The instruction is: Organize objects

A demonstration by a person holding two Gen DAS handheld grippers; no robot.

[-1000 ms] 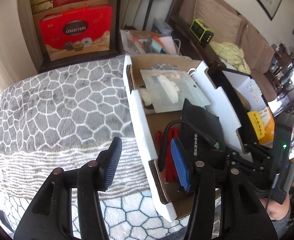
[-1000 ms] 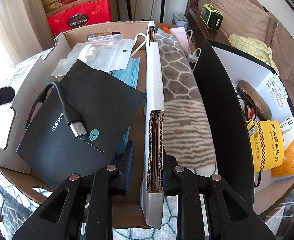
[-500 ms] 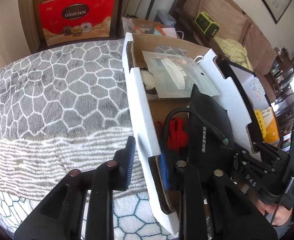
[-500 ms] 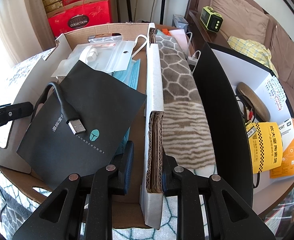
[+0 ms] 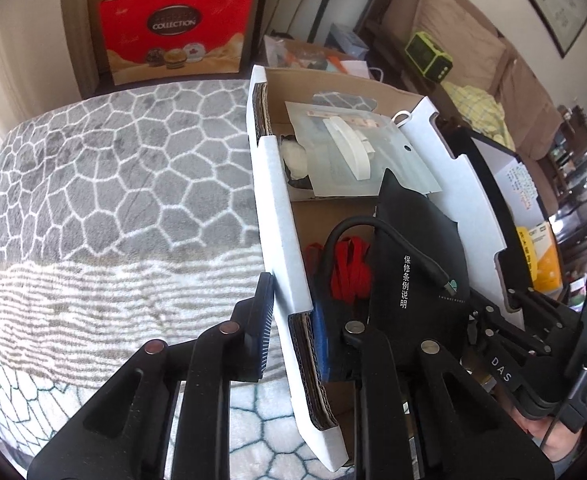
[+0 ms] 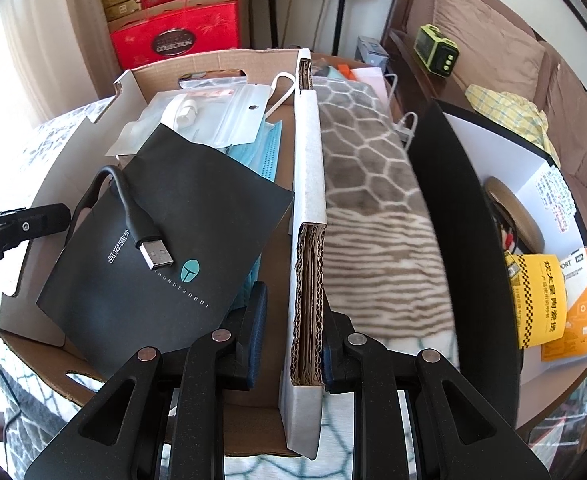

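1. Cardboard box [image 5: 277, 216], left wrist view: it sits on the patterned blanket [image 5: 113, 184], long axis running away from the camera. The left gripper [image 5: 293, 328], wide a second ago, now clamps the box's left wall; the box looks ready to lift.
2. Cardboard box [image 6: 307, 200], right wrist view: the right gripper [image 6: 293, 344] stays narrow, pinching the opposite wall edge. A black booklet [image 6: 181, 240] and USB cable [image 6: 141, 232] lie inside.

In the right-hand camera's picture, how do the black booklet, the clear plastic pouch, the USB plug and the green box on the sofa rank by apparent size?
Largest to smallest, as they look:
1. black booklet
2. clear plastic pouch
3. green box
4. USB plug

The green box sits far back, so its true size is unsure.
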